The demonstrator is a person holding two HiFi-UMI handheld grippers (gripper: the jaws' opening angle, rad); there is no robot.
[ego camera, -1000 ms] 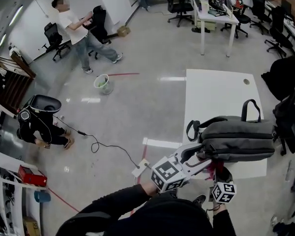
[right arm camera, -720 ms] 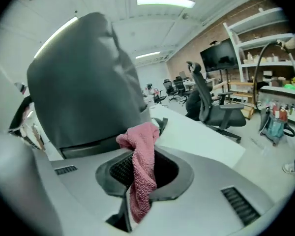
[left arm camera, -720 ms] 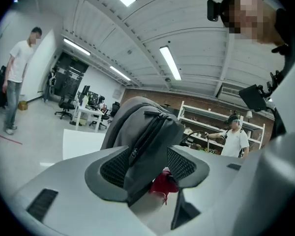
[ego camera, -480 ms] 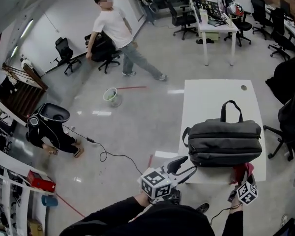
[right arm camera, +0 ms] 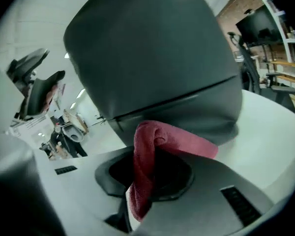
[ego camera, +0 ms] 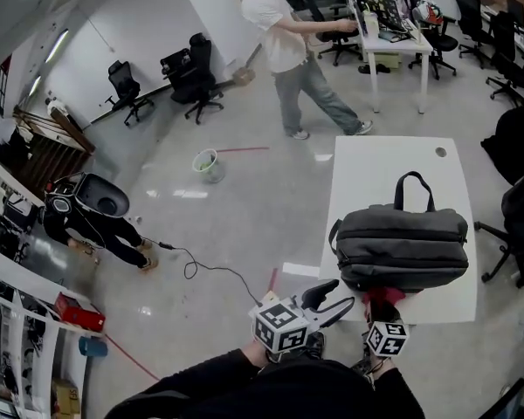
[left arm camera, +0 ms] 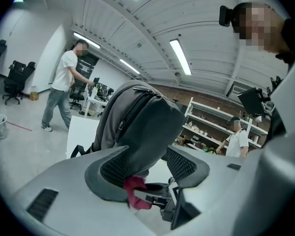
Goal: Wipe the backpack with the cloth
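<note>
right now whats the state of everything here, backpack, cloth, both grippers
backpack: lying flat on the white table, looks closed
cloth: red, bunched, clamped in the right gripper against the backpack's near side
right gripper: shut on the cloth
left gripper: open, empty, by the backpack's near corner

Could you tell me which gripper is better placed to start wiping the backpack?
Right. The right gripper is shut on the red cloth at the near side of the backpack; the left gripper is open and empty.
</note>
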